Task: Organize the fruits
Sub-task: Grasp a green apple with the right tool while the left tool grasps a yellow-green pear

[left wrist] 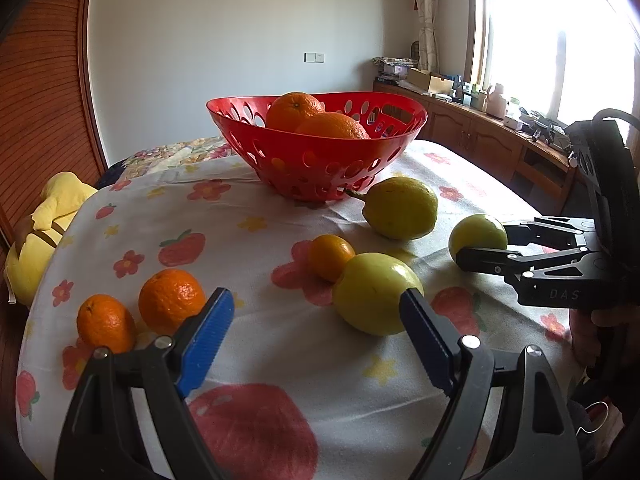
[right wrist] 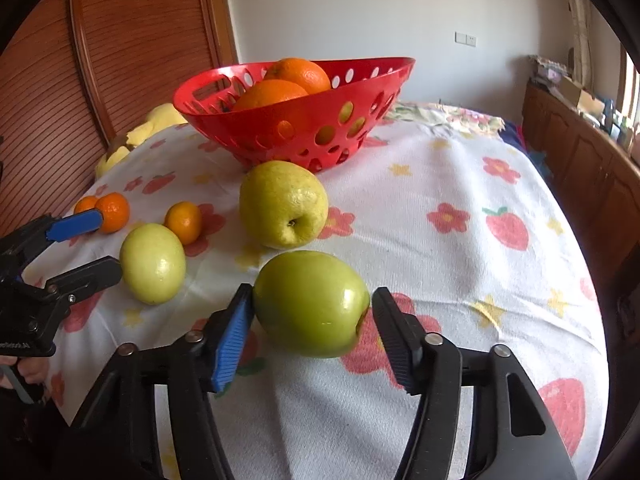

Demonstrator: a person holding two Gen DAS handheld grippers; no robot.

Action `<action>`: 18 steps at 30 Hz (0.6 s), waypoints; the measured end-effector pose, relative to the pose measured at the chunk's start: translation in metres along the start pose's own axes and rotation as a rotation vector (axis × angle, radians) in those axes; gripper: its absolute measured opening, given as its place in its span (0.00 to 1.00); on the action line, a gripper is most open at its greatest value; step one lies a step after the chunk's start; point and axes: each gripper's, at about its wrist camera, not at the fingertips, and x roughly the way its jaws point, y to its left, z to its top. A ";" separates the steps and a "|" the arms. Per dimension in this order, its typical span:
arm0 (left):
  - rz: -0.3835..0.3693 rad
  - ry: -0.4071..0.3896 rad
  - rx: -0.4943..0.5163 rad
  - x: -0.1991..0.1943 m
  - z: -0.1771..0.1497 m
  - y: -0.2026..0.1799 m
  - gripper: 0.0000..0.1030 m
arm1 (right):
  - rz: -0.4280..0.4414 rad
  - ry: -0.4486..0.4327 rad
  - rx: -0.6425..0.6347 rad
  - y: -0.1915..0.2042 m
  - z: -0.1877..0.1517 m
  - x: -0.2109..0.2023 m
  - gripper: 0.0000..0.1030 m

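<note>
A red perforated basket (left wrist: pixel 316 160) (right wrist: pixel 296 132) with two big oranges (left wrist: pixel 316 118) (right wrist: pixel 280 88) stands at the back of the flowered cloth. In the right wrist view a green apple (right wrist: pixel 310 304) (left wrist: pixel 478 236) rests on the cloth between the fingers of my right gripper (right wrist: pixel 312 312) (left wrist: pixel 480 242). The blue left pad meets its side and a thin gap shows at the right finger. My left gripper (left wrist: pixel 316 308) (right wrist: pixel 110 242) stands open, low over the cloth, holding nothing. A yellow-green apple (left wrist: pixel 376 292) (right wrist: pixel 154 264) lies just ahead of its right finger.
A large yellow-green pear-like fruit (left wrist: pixel 400 208) (right wrist: pixel 284 204) lies in front of the basket. A small orange (left wrist: pixel 330 256) (right wrist: pixel 184 222) and two more oranges (left wrist: pixel 172 300) (left wrist: pixel 106 322) lie at the left. A yellow plush toy (left wrist: pixel 40 232) sits past the cloth's left edge. Wooden cabinets (left wrist: pixel 480 136) line the right wall.
</note>
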 end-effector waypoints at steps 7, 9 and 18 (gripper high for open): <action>-0.025 0.011 -0.002 0.002 0.005 -0.008 0.83 | -0.020 -0.016 -0.025 0.005 -0.004 -0.002 0.56; -0.030 0.017 0.005 0.005 0.007 -0.011 0.82 | -0.017 -0.017 -0.021 0.005 -0.003 -0.002 0.56; -0.066 0.057 0.009 0.016 0.014 -0.022 0.72 | -0.012 -0.018 -0.017 0.004 -0.003 -0.002 0.56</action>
